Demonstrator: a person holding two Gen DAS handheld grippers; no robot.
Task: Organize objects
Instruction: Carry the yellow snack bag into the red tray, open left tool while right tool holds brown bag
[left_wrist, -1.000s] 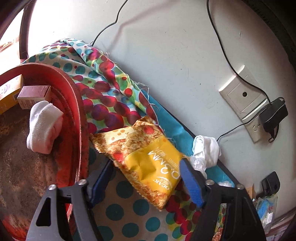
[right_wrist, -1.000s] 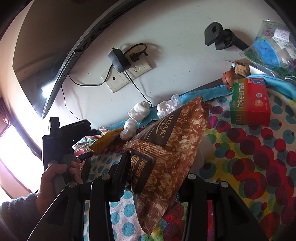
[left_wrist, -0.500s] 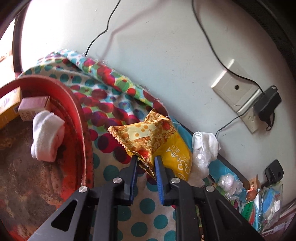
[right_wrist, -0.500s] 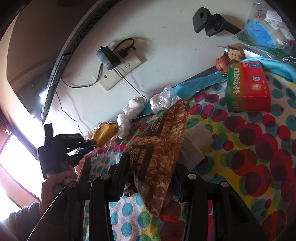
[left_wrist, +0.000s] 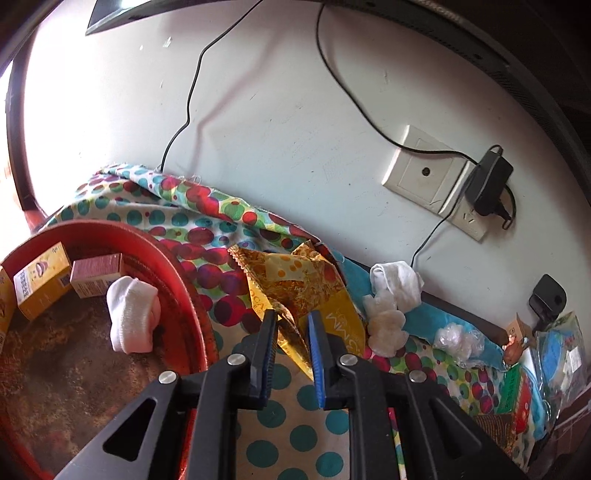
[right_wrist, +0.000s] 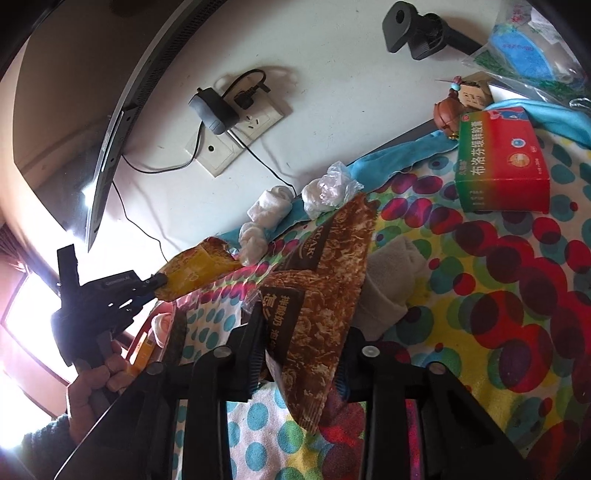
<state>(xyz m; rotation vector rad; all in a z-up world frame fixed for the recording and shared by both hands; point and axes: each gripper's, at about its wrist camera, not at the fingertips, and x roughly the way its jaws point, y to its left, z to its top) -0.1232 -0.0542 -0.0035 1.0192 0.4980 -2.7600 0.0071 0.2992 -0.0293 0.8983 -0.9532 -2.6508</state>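
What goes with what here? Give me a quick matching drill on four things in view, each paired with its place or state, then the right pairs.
Things:
1. yellow snack bag
2. brown snack bag
3. white sock
4. green and red box

Places or states:
A. lying on the dotted cloth near the wall
B. inside the red basin
C. held by the right gripper
D. held by the left gripper

Pairs: 1-D, 2-C, 3-B, 4-A
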